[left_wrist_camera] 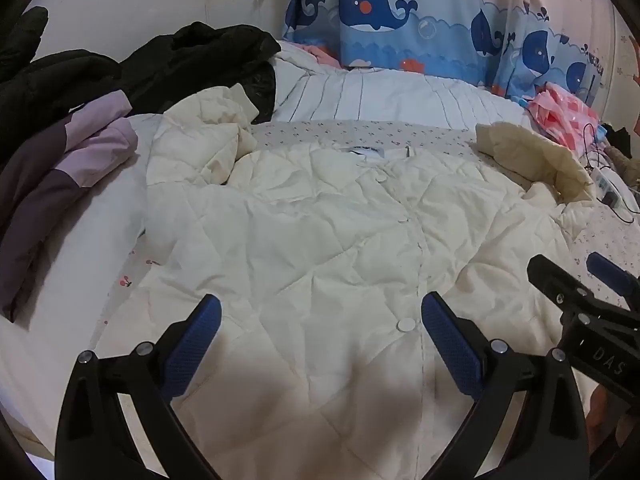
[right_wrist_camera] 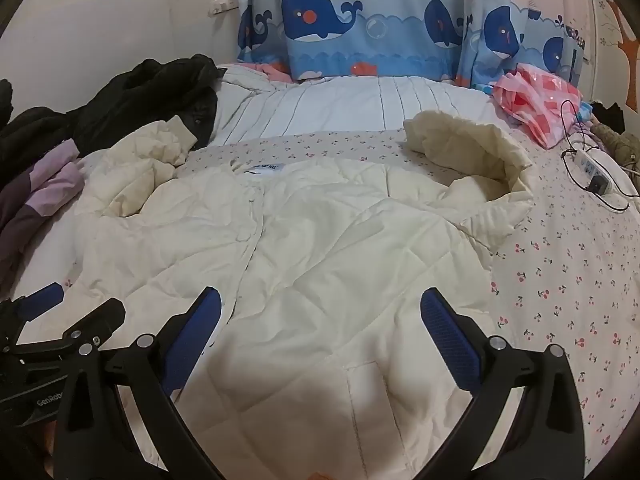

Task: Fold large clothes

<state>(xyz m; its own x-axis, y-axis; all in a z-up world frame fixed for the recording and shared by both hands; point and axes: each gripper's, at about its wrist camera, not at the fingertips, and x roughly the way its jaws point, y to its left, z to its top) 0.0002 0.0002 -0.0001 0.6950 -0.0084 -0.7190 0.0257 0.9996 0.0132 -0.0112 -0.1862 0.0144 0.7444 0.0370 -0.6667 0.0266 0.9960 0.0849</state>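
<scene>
Below, cream coat (left_wrist_camera: 320,232), wide-spread left claw (left_wrist_camera: 320,332) above

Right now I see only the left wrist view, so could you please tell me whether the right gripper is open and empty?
Observer: Yes. The right gripper hangs over the cream jacket with its jaws wide apart and nothing between them.
Operator: Thank you. Is there anything on the jacket panel just beneath it?
Observer: A stitched pocket lies flat there, close to the near hem.
</scene>
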